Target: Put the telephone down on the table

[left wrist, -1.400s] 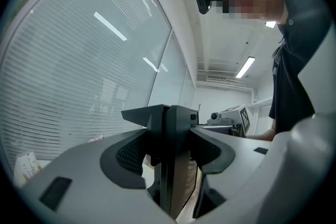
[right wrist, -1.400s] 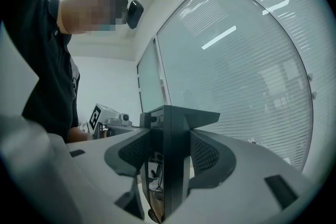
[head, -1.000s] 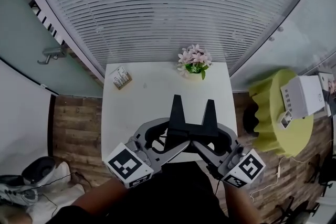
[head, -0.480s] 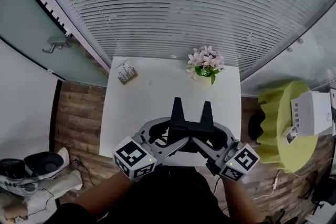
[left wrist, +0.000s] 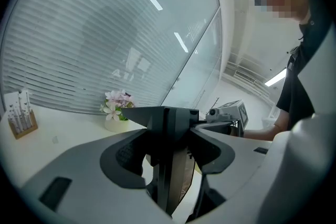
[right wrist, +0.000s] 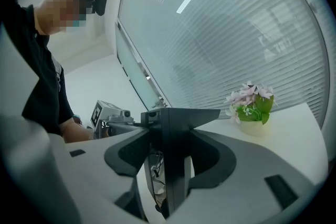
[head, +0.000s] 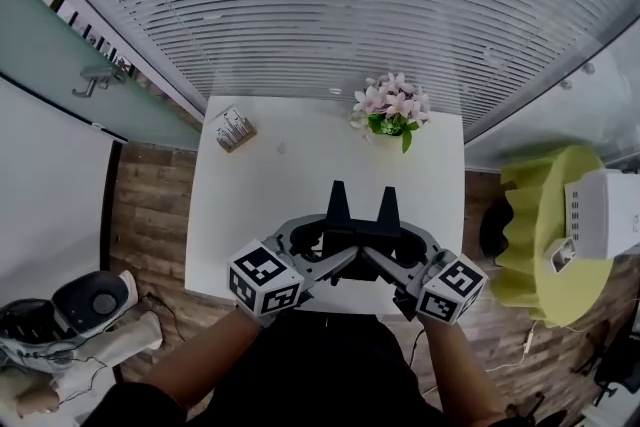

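Telephone: the black telephone point(head: 361, 237) hangs crosswise between your two grippers, above the table's point(head: 270, 205) 6 o'clock edge; by my reading it is not yet touching the top.
Left gripper: your left gripper point(head: 337, 195) has its jaws drawn together on the telephone's left end, tips pointing to 12 o'clock.
Right gripper: your right gripper point(head: 388, 197) is clamped the same way on the other end (each gripper view shows the dark slab running off toward the other gripper).
Change: over the last second both grippers have kept their grip and their side-by-side stance; they now look smaller and closer together from your head, which suggests you have been lowering them; the flower pot point(head: 390, 110) sits at 1 o'clock as before, though your head has shifted.
Meaning: the carry looks done and the set-down is what remains; the white top under and ahead of the telephone is bare, so you can go straight down.
Writing: none legible; the marker cubes point(head: 265, 277) carry only black-and-white squares; the wooden holder point(head: 232, 128) at 11 o'clock and the white box point(head: 605, 215) at 3 o'clock are too small to read; no brand shows on the telephone.
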